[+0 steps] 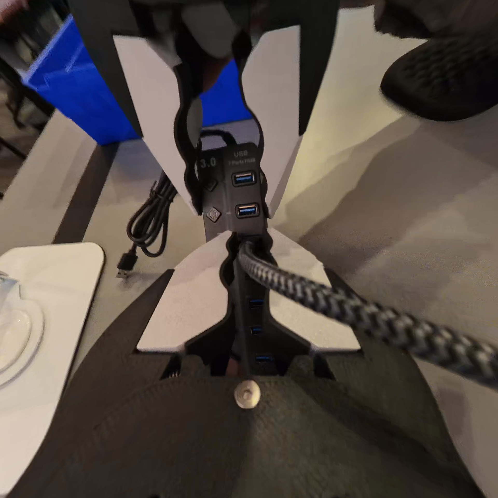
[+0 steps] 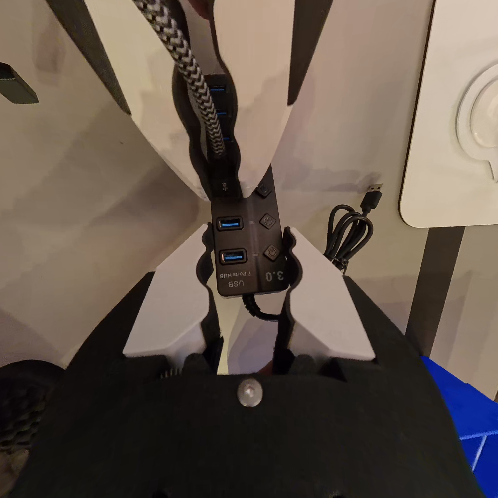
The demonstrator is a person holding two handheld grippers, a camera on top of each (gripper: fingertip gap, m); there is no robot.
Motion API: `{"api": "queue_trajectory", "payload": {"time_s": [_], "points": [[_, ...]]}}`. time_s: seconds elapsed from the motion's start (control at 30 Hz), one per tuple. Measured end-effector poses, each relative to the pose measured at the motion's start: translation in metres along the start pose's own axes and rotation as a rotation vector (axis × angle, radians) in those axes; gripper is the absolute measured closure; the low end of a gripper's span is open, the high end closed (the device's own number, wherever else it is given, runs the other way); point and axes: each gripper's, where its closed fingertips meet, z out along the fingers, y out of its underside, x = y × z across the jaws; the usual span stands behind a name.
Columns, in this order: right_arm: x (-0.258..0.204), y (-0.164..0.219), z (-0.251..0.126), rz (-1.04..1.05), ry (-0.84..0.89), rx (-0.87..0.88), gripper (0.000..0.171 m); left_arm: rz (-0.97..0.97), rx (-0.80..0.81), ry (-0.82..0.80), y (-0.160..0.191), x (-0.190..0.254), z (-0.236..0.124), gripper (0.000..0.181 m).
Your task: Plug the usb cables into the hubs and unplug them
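Pale tabletop (image 2: 80,242) underneath, right gripper (image 2: 246,237) clamps the black USB hub (image 2: 250,242) while left gripper (image 1: 246,239) pinches the braided cable's plug (image 2: 225,186); off-axis pulling could jam it.

- The counter (image 1: 377,188) is pale, off-white, under warm, soft light, with broad dim shadows across it.
- A dark band (image 1: 78,194) runs over the counter from 10 o'clock in the left wrist view; in the right wrist view it stands at 4 o'clock.
- A white rounded board (image 1: 67,272) lies at 9 o'clock, with a clear plastic piece (image 1: 16,336) on it.
- A blue bin (image 1: 78,89) stands beyond the counter's edge at 11 o'clock.
- A dark textured shape (image 1: 442,80) sits at 2 o'clock, blurred.
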Motion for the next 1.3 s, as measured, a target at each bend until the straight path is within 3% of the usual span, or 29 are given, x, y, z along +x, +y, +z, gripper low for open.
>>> {"api": "queue_trajectory", "payload": {"time_s": [0.37,0.93,1.3], "points": [[-0.002,-0.002,-0.001,-0.012,-0.008,-0.015,0.122,-0.033,-0.191,-0.049,0.005,0.002,-0.003,0.163],[-0.003,-0.006,-0.01,0.012,-0.001,0.049,0.122,-0.028,-0.086,-0.056,-0.007,0.001,-0.011,0.163],[-0.007,-0.005,-0.004,-0.007,0.005,0.027,0.122,-0.019,-0.157,-0.044,-0.001,0.007,-0.013,0.164]]}}
